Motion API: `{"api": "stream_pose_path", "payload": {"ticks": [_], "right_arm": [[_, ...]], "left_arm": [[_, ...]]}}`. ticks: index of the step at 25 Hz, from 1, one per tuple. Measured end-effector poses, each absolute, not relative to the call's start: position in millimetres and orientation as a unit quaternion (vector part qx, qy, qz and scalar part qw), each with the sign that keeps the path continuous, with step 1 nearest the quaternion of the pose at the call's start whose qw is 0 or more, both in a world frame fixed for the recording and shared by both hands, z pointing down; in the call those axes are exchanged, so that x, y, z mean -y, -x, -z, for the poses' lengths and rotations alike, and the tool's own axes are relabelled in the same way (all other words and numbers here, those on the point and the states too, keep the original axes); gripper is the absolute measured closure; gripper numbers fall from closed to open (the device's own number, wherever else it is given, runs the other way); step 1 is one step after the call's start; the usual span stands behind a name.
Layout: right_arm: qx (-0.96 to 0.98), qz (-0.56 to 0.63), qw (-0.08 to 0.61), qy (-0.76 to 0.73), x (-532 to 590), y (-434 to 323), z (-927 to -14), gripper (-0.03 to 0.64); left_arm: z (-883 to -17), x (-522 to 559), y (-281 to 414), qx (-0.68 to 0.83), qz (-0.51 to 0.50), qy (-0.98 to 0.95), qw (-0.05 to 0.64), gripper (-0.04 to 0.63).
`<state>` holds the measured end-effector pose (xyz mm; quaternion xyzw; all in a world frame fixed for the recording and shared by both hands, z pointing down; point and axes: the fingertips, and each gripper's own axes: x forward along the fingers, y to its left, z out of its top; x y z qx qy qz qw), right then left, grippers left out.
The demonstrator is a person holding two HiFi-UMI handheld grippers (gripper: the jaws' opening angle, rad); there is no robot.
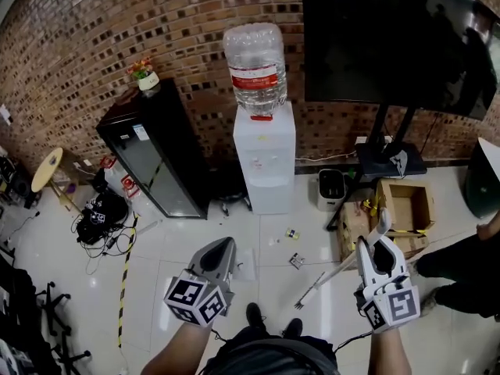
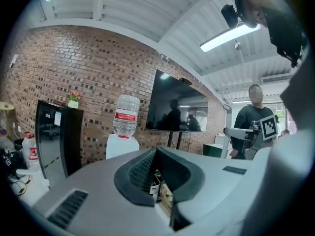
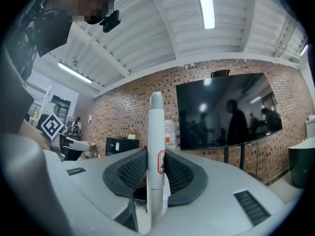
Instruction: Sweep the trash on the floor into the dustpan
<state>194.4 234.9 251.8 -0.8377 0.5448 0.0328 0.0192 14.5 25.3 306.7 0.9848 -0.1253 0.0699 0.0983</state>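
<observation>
My right gripper (image 1: pixel 380 244) (image 3: pixel 156 168) is shut on the white broom handle (image 3: pixel 156 132), which stands straight up between its jaws and carries a red label. In the head view the handle (image 1: pixel 344 268) slants down-left to the broom head (image 1: pixel 303 301) on the white tile floor. Two small bits of trash (image 1: pixel 292 233) (image 1: pixel 297 262) lie in front of it. My left gripper (image 1: pixel 223 244) (image 2: pixel 157 181) is at lower centre-left, its jaws drawn close on a thin white piece. The pale dustpan (image 1: pixel 244 269) shows just right of that gripper.
A water dispenser (image 1: pixel 264 158) and a black cabinet (image 1: pixel 152 155) stand against the brick wall. A cardboard box (image 1: pixel 406 205) and a TV stand (image 1: pixel 388 158) are at the right, with a person (image 1: pixel 469 264) beside them. Cables (image 1: pixel 101 213) lie at the left.
</observation>
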Motion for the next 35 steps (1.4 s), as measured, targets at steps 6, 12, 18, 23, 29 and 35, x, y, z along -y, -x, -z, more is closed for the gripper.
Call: {"api": "stream_pose_path", "payload": {"ticks": [6,12,18,23,29,35], "right_arm": [[-0.518,-0.037,0.011,0.854,-223.3,-209.7,-260.9,0.497],[-0.495,-0.040,0.009,0.868,-202.8,-227.6,-267.0,0.497],[-0.473,-0.034,0.007,0.880,-174.6,-244.3,-273.4,0.497],[-0.452,-0.037,0.012,0.891,-151.5,-258.0,-279.5,0.495],[-0.452,-0.026,0.010,0.892,-119.9,-281.9,-302.2,0.497],[-0.484,-0.006,0.004,0.875,-98.2,-311.6,-332.0,0.497]], "left_arm": [[-322.7,0.7,-28.2,0.099,-0.077,-0.986,0.111,0.584],[-334.3,32.1,-44.4,0.071,-0.071,-0.988,0.115,0.584],[-349.0,67.7,-58.1,0.061,-0.077,-0.988,0.122,0.584],[-362.9,100.2,-65.7,0.054,-0.084,-0.987,0.129,0.584],[-387.6,128.8,-83.0,0.051,-0.099,-0.985,0.131,0.584],[-397.5,128.7,-114.8,0.061,-0.095,-0.984,0.138,0.584]]}}
